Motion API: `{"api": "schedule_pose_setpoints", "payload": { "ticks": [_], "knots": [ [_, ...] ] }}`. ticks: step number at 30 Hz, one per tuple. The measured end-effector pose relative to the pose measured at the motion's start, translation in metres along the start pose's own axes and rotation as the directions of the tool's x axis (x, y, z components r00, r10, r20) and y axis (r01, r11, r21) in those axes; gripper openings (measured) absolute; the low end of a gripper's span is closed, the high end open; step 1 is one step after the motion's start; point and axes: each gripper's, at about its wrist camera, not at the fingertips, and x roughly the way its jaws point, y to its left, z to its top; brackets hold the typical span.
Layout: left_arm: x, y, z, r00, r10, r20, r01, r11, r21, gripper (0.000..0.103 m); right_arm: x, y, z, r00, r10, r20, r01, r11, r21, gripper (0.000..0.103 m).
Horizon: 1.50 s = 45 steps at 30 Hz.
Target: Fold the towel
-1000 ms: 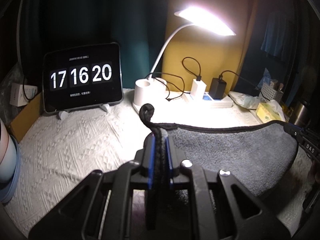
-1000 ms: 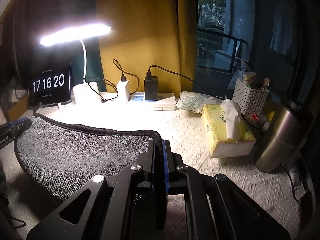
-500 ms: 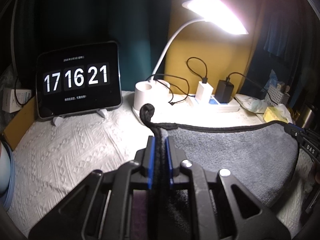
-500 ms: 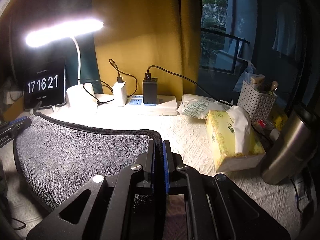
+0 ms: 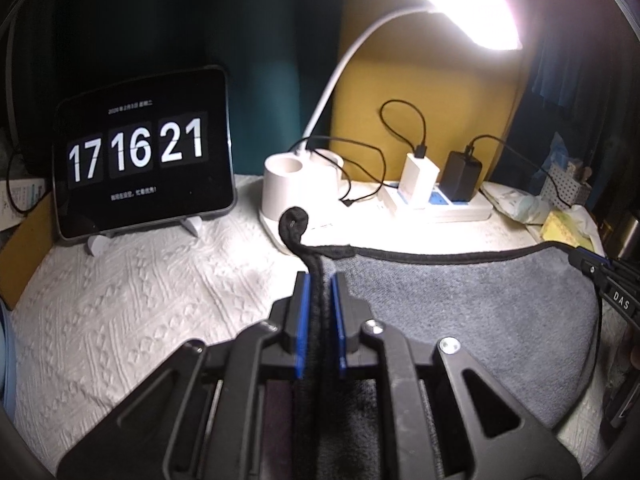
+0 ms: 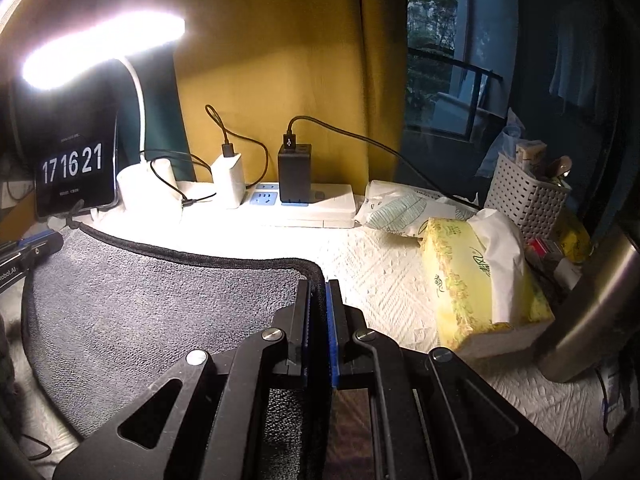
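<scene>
A grey towel (image 5: 460, 304) with a black hem hangs stretched between my two grippers above a white textured cloth (image 5: 132, 304). My left gripper (image 5: 319, 280) is shut on the towel's left corner; the hem's looped end (image 5: 294, 222) sticks up past the fingertips. My right gripper (image 6: 318, 286) is shut on the towel's (image 6: 152, 300) right corner. Each gripper shows at the edge of the other's view: the right one (image 5: 608, 280) at the far right, the left one (image 6: 28, 252) at the far left.
At the back stand a tablet clock (image 5: 144, 152), a lit white desk lamp (image 5: 300, 184), a power strip with chargers (image 6: 304, 204). On the right are a yellow tissue pack (image 6: 476, 284), a white basket (image 6: 528, 196) and a steel flask (image 6: 592, 312).
Both grippers have carried the towel forward toward the lamp and clock, which now look larger. The towel stays gripped at both corners. The clock went from 17:16:20 to 17:16:21.
</scene>
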Motion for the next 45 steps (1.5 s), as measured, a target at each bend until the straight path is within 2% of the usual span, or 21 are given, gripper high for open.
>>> {"api": "schedule_pose_setpoints", "payload": {
  "ticks": [16, 25, 28, 35, 40, 45],
  "knots": [
    [0.047, 0.002, -0.002, 0.996, 0.007, -0.092, -0.008, 1.000, -0.004, 0.012, 0.045, -0.004, -0.007, 0.997, -0.015, -0.075, 0.015, 1.000, 0.000, 0.008],
    [0.065, 0.004, -0.002, 0.985, 0.010, -0.170, -0.013, 1.000, -0.017, 0.012, 0.064, -0.004, -0.015, 0.989, -0.006, -0.146, 0.006, 1.000, 0.003, 0.008],
    [0.074, 0.005, -0.004, 0.977, 0.009, -0.215, -0.013, 1.000, -0.017, 0.013, 0.069, -0.007, -0.016, 0.985, 0.000, -0.173, 0.002, 1.000, 0.013, 0.008],
    [0.079, 0.002, -0.006, 0.973, 0.030, -0.227, -0.028, 1.000, 0.011, 0.014, 0.078, -0.008, -0.017, 0.976, 0.005, -0.217, 0.000, 1.000, 0.024, 0.008],
    [0.082, 0.006, -0.005, 0.973, 0.008, -0.229, -0.012, 1.000, -0.016, 0.014, 0.078, -0.006, -0.017, 0.976, -0.004, -0.220, 0.008, 1.000, 0.016, 0.008],
    [0.079, 0.004, -0.005, 0.973, 0.025, -0.228, -0.025, 1.000, 0.003, 0.015, 0.076, -0.006, -0.017, 0.975, -0.014, -0.222, 0.019, 1.000, 0.023, 0.015]
  ]
}}
